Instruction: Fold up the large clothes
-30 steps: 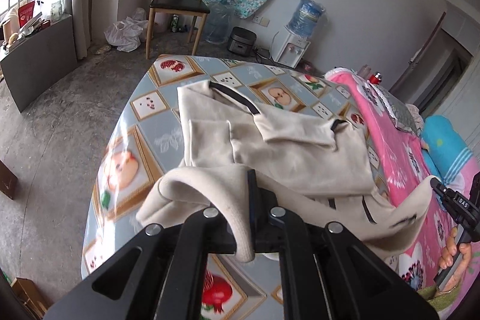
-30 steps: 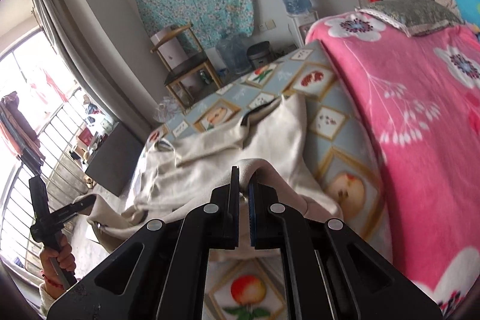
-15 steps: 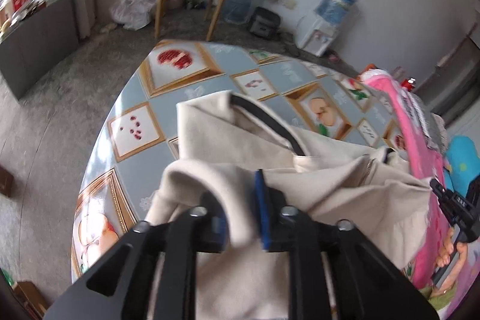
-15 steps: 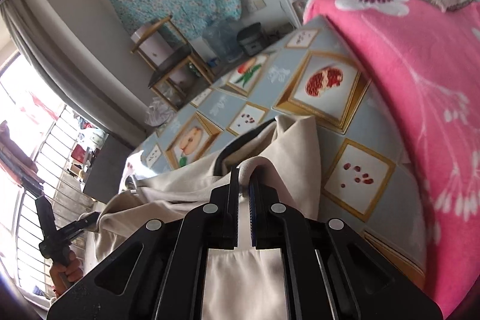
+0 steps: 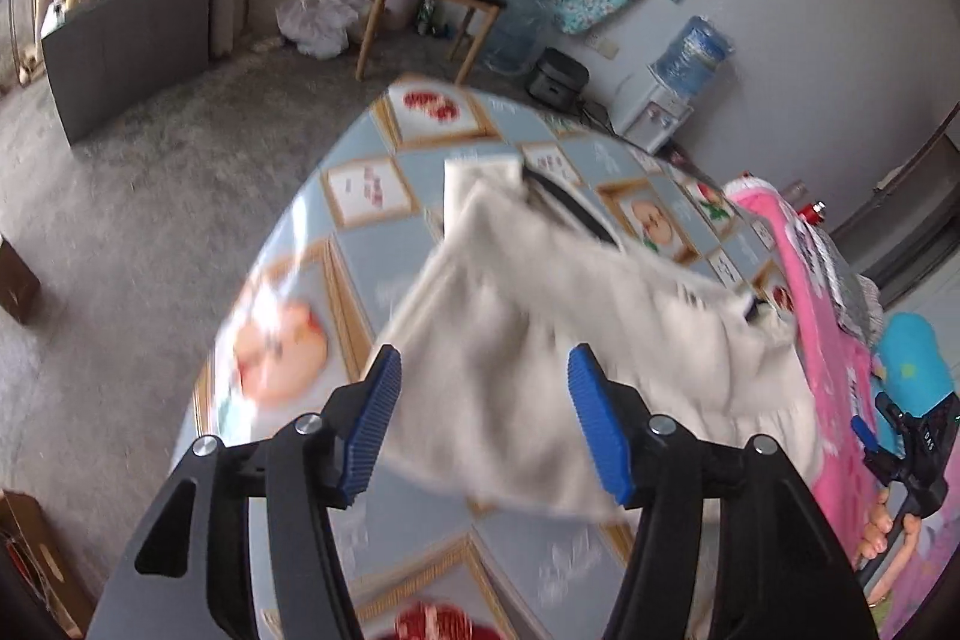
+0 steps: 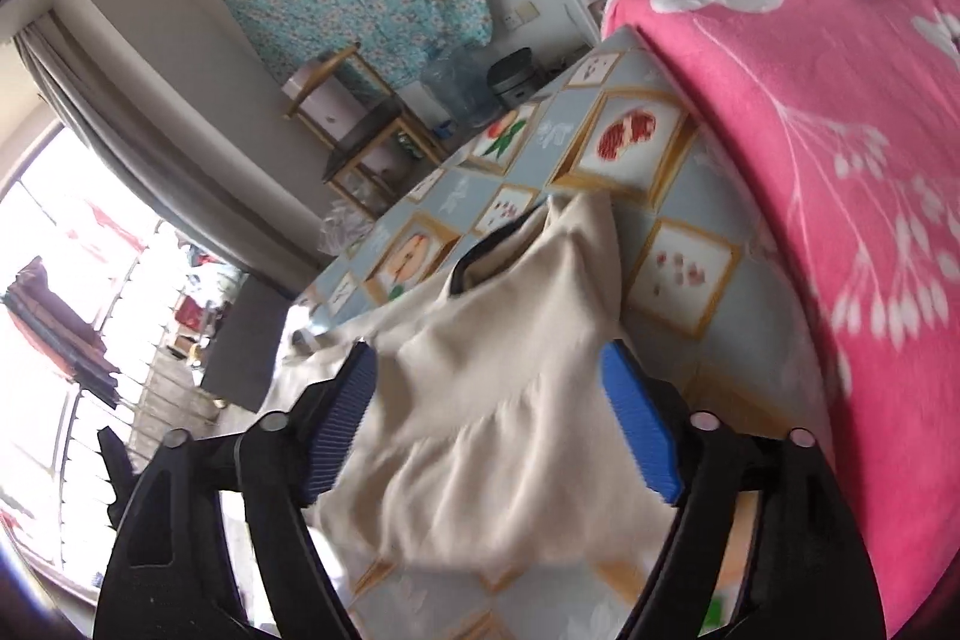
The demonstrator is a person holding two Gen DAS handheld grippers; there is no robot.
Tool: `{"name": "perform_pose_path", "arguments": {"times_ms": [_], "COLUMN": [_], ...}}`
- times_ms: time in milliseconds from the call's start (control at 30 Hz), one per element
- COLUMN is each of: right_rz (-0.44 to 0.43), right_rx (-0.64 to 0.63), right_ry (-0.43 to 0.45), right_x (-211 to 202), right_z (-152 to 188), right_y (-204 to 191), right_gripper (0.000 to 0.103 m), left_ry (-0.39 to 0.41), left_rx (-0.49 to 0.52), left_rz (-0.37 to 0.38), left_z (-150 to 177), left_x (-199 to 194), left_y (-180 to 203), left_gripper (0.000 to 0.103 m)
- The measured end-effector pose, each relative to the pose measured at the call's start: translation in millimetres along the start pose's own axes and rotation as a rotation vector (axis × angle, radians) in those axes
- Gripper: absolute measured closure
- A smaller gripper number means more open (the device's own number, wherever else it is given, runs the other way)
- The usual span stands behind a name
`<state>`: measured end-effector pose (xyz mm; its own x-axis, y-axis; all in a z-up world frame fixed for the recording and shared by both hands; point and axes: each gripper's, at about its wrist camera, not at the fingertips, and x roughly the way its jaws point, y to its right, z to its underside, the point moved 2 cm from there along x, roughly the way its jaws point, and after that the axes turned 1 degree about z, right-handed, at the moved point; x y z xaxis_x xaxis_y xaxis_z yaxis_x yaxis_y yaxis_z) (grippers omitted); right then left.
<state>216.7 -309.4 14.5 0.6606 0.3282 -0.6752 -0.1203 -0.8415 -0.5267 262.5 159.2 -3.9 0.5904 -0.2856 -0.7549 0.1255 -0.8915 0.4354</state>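
Both tilted downward over the table (image 5: 372,280), fingers rising from the bottom edge of each wrist view. Left gripper (image 5: 483,418) and right gripper (image 6: 489,412) no longer clamped as a second ago: blue pads then pinched shut on a fold of cloth, now spread wide and opening further, pads clear of the fabric. Beige garment (image 5: 540,340) dropped from the lifted fold, now blurred, spread on the fruit-patterned tablecloth at frame centre, its near edge between the parted fingers in both views. Pink blanket (image 6: 810,160) at right, beside the garment.
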Motion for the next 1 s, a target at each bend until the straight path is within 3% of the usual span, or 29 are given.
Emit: {"name": "perform_pose_path", "arguments": {"times_ms": [267, 500, 600, 767, 900, 1000], "right_rz": [0.019, 0.005, 0.008, 0.02, 0.076, 0.108], "right_rx": [0.169, 0.331, 0.405, 0.426, 0.45, 0.454], "right_ry": [-0.134, -0.1, -0.033, 0.041, 0.113, 0.163], "right_x": [-1, 17, 22, 37, 45, 50], "right_z": [87, 97, 91, 80, 77, 75], "right_y": [21, 43, 52, 46, 44, 41], "right_gripper": [0.025, 0.025, 0.025, 0.026, 0.031, 0.038], "left_ry": [-0.154, -0.1, -0.077, -0.034, 0.012, 0.037], "left_rx": [-0.168, -0.404, -0.457, -0.439, -0.332, -0.264], "left_rz": [0.167, 0.282, 0.316, 0.255, 0.13, 0.024], "left_z": [66, 58, 50, 40, 35, 33], "left_x": [30, 56, 63, 67, 69, 75], "left_y": [-21, -51, -56, -47, -26, -13], "left_gripper": [0.043, 0.043, 0.043, 0.043, 0.043, 0.052]}}
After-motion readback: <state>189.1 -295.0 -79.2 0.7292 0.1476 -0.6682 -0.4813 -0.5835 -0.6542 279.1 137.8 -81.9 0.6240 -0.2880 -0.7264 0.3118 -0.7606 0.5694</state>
